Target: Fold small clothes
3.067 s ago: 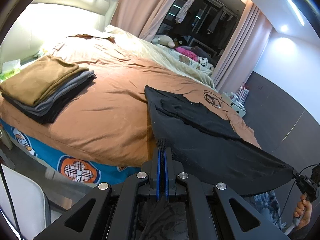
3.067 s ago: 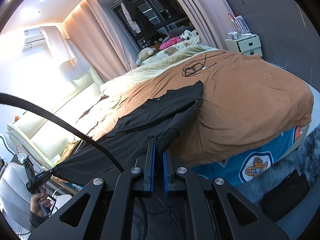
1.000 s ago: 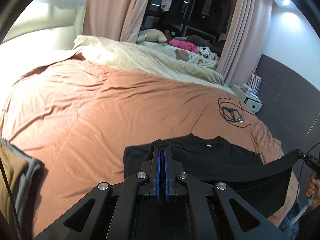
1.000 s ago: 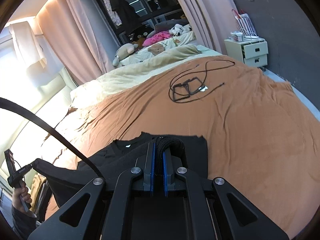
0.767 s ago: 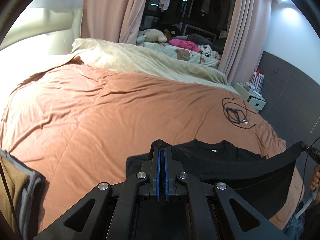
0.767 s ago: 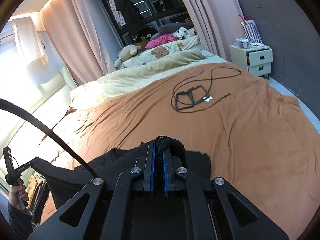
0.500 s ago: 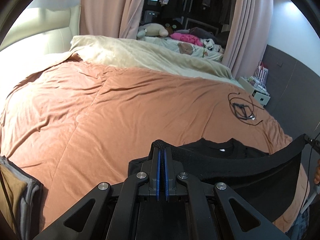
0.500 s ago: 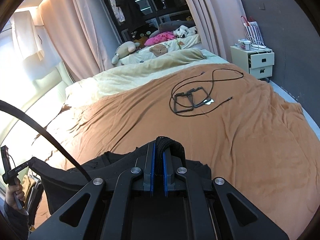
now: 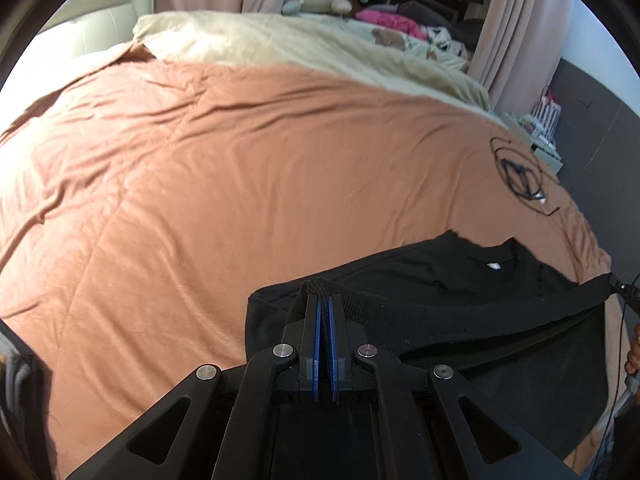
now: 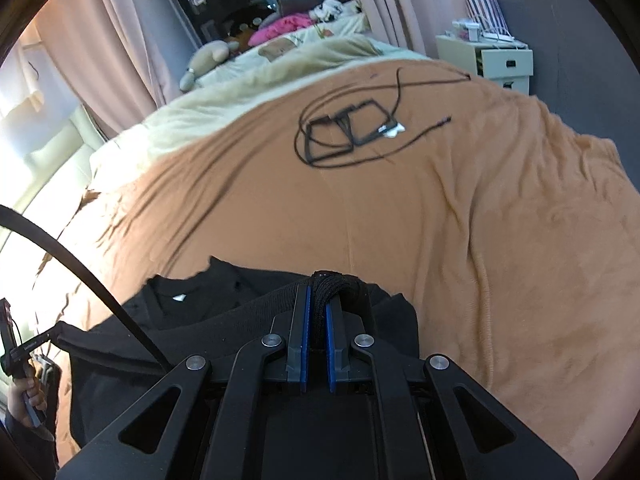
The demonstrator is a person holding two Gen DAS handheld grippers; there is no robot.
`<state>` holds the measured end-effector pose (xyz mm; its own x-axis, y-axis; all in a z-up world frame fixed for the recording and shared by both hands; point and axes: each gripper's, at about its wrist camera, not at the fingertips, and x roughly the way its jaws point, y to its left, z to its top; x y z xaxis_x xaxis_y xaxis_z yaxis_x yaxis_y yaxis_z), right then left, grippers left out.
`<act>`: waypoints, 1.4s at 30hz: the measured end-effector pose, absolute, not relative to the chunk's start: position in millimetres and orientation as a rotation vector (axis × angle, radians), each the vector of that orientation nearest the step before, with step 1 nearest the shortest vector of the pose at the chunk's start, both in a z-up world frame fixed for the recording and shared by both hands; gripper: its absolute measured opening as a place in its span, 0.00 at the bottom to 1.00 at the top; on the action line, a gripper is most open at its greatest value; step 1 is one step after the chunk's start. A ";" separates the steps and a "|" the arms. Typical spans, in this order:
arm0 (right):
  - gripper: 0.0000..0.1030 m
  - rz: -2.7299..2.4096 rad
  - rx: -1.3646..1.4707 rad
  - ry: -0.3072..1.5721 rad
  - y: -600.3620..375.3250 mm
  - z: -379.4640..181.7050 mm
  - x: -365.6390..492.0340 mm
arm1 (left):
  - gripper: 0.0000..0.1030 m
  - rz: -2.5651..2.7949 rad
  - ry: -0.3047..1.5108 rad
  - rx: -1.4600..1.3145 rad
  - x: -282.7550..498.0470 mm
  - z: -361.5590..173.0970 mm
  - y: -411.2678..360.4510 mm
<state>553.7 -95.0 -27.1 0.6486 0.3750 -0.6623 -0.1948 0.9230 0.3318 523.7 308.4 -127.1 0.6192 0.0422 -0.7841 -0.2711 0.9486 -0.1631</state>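
Left wrist view shows your left claw (image 9: 323, 308) clenched on the ribbed hem of the black sweatshirt (image 9: 460, 280), its collar end lying on the bed's brown blanket (image 9: 200, 168). Your right claw (image 10: 316, 300) pinches the hem's other corner. You seem to be mid-fold, carrying the hem toward the collar; next, lower both corners evenly onto the shoulders, then let go. Only the right wrist view shows the black cable (image 10: 352, 132) clearly, beyond the sweatshirt, and the white nightstand (image 10: 500, 62).
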 end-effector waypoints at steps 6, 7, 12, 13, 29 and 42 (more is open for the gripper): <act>0.44 0.262 0.127 0.843 -74.3 -30.8 560.4 | 0.40 0.188 0.953 -0.220 537.7 -154.2 308.0; 0.64 0.251 0.115 0.824 -74.6 -27.9 557.2 | 0.56 0.188 0.952 -0.221 535.8 -154.8 309.5; 0.72 0.261 0.081 0.844 -70.7 -27.3 547.5 | 0.68 0.166 0.965 -0.182 524.8 -152.0 308.4; 0.72 0.265 0.043 0.860 -66.6 -27.7 544.3 | 0.69 0.151 0.983 -0.164 522.9 -152.7 305.8; 0.78 0.251 -0.266 1.016 -43.7 -45.1 538.8 | 0.72 0.122 1.198 0.139 511.9 -196.7 286.4; 0.78 0.185 -0.267 1.005 -9.1 -56.5 609.0 | 0.73 0.178 1.138 0.151 574.6 -199.8 308.2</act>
